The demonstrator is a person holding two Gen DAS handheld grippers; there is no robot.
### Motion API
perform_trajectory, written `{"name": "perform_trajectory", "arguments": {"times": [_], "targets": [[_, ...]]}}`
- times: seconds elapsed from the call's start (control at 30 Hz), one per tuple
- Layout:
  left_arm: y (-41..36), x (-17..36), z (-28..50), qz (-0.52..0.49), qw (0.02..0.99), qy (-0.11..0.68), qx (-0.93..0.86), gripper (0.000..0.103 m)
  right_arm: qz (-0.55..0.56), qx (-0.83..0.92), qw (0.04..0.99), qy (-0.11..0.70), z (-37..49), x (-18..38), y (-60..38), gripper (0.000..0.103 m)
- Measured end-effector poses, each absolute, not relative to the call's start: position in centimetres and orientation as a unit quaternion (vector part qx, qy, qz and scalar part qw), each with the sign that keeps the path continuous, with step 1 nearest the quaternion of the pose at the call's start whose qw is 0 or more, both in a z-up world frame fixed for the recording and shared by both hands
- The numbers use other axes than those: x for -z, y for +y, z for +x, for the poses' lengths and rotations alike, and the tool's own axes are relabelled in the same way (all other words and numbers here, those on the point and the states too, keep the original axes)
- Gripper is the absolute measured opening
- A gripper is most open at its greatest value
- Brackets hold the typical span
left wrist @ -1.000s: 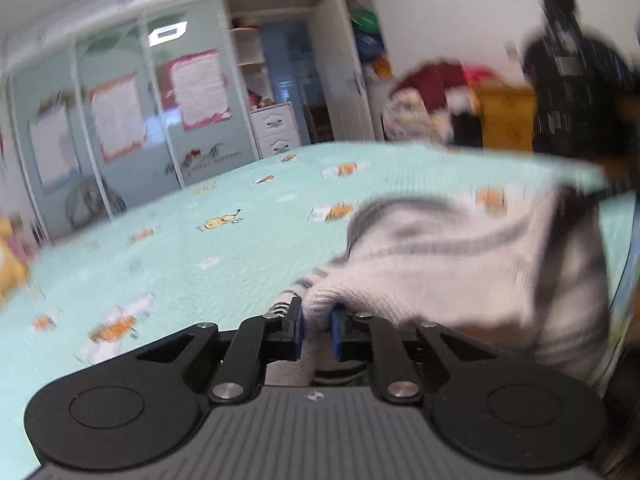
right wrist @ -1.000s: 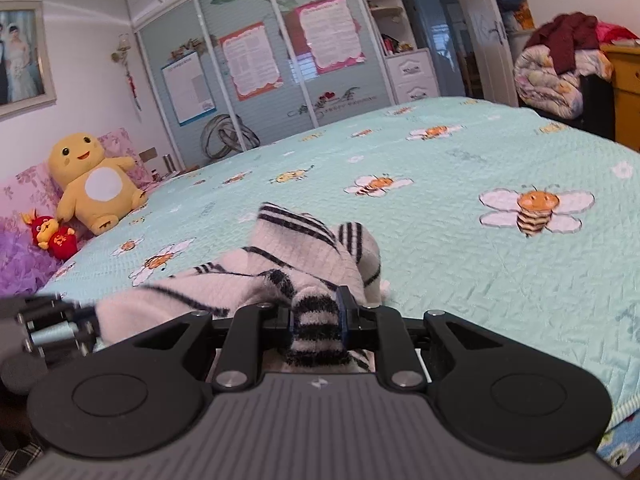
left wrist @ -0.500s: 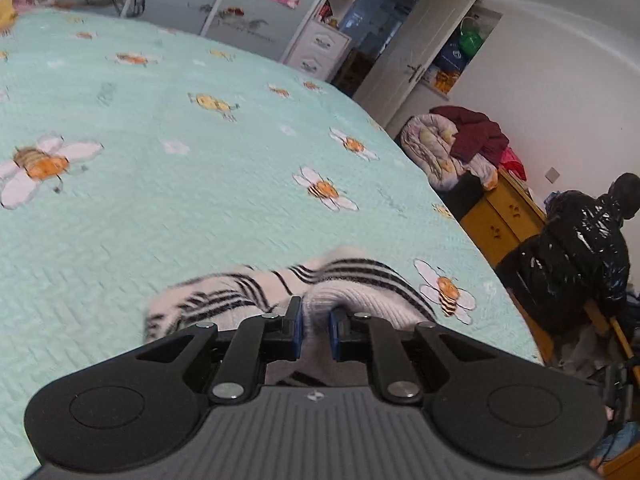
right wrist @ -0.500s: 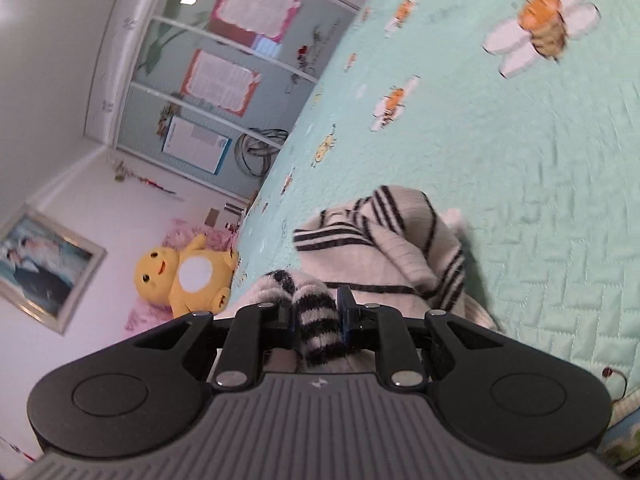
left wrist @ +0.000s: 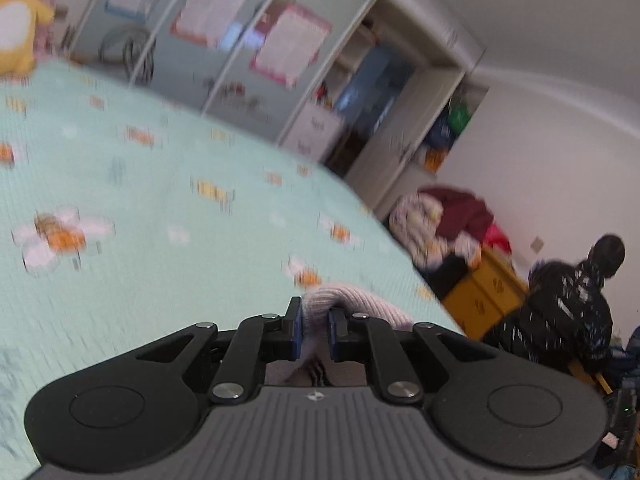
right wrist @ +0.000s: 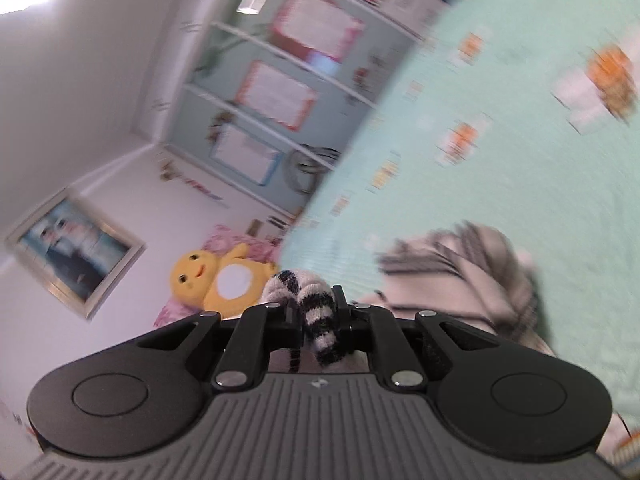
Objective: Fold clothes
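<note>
- Gripping a fold of the striped sweater (left wrist: 320, 304), the left gripper (left wrist: 315, 330) has its blue-padded fingers (left wrist: 295, 330) pinched nearly together w/ pale knit bunched between them; black stripes show just below the pinch.
- Right gripper (right wrist: 316, 312) likewise clamped: jaws close together on a black-and-white striped edge of the same sweater, which loops over the fingers and hangs down toward the camera.
- Rest of the sweater trails off to the right of the right gripper in the right wrist view, lying bunched on the bedspread (right wrist: 500, 160); blurred, so exact folds can't be read.
- In the left wrist view only a small hump of knit shows past the fingers, near the bed's right edge.
- Bedspread is mint green w/ orange bee-and-flower prints; both views tilted and motion-blurred.
- Beyond the bed, right wrist view: yellow plush toy (right wrist: 216, 284) against pink pillows, framed picture (right wrist: 76, 256) on the wall.
- Far side: wardrobe (left wrist: 224, 52) w/ posters on sliding doors, one section open.
- Left wrist view, right side: pile of clothes (left wrist: 444, 220) on a yellow cabinet (left wrist: 484, 292); person in a dark jacket (left wrist: 568, 308) beside it, back turned.
</note>
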State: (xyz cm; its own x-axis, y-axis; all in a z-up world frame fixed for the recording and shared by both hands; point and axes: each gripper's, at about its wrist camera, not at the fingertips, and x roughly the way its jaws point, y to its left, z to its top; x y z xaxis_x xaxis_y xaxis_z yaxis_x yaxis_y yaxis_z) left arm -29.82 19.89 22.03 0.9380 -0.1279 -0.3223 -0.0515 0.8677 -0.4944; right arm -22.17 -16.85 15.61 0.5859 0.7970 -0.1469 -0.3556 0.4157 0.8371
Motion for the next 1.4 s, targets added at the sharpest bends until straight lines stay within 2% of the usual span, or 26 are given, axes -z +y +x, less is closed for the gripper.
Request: {"name": "perform_trajectory", "arguments": {"times": [0.43,0.8,0.9,1.07,1.4], "targets": [[20.5,-38.7,-35.1,-0.157,0.987,0.011,-0.004,0.01,0.237,-0.424,0.87,0.085,-24.2,-36.8,-12.1,0.01],[20.2,-48.8,-35.0,-0.084,0.993,-0.062,-0.047,0.01,0.154,-0.417,0.895,-0.037,-26.3,-47.8,-10.1,0.009],[20.5,-48.9,-35.7,-0.079,0.993,-0.071,-0.044,0.01,0.133,-0.411,0.901,-0.048,-26.2,-48.5,-9.8,0.009],[20.8,-45.8,-36.7,-0.067,0.995,-0.061,-0.033,0.01,0.13,-0.41,0.903,0.0,-25.2,-44.3,-9.7,0.009],[20.4,-31.4,-33.9,-0.094,0.99,0.102,0.001,0.01,0.122,-0.409,0.897,0.111,-23.3,-35.0,-9.1,0.009]]}}
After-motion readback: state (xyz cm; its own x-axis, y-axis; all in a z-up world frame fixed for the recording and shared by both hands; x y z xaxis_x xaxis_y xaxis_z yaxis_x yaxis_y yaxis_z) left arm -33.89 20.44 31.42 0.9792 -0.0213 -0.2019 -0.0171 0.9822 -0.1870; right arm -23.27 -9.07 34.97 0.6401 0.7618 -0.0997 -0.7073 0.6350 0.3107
